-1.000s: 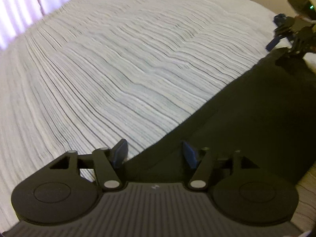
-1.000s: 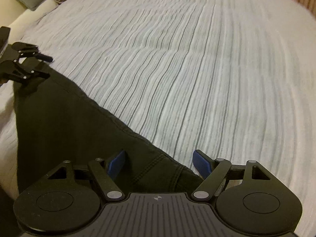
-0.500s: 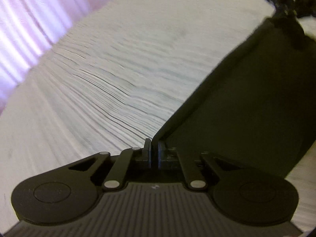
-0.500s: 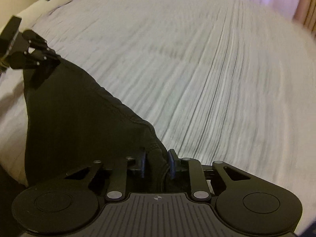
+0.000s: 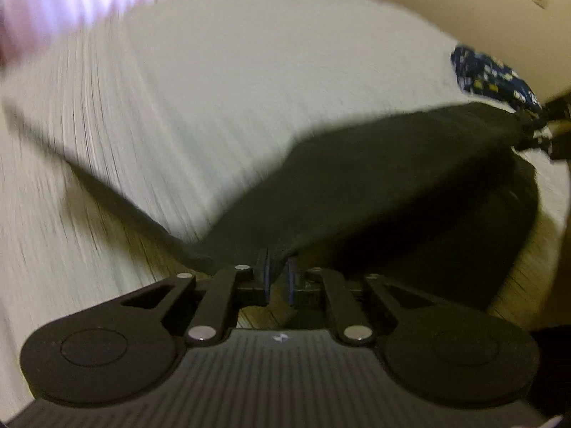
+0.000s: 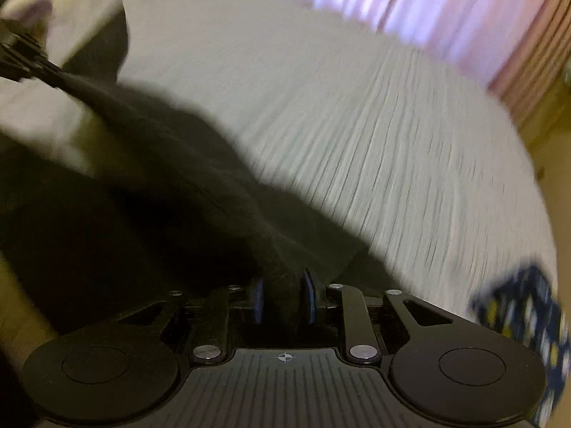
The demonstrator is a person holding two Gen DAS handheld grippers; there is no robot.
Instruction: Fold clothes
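A black garment hangs stretched above the striped white bed, very blurred. In the left wrist view my left gripper pinches one corner of it; the jaws stand nearly together and are opening slightly, with cloth between the pads. At the far right of that view my right gripper grips the other end. In the right wrist view my right gripper clamps a thick bunch of the black garment, its jaws easing open a little. My left gripper shows at the upper left there.
A dark blue patterned cloth lies near the bed's far edge and appears again as the blue patterned cloth at the lower right. Pink curtains hang behind the bed. Wooden floor shows under the left gripper.
Both grippers closed on the garment's corners, then lifted it off the bed and swept it sideways. The garment now hangs between them instead of lying flat.
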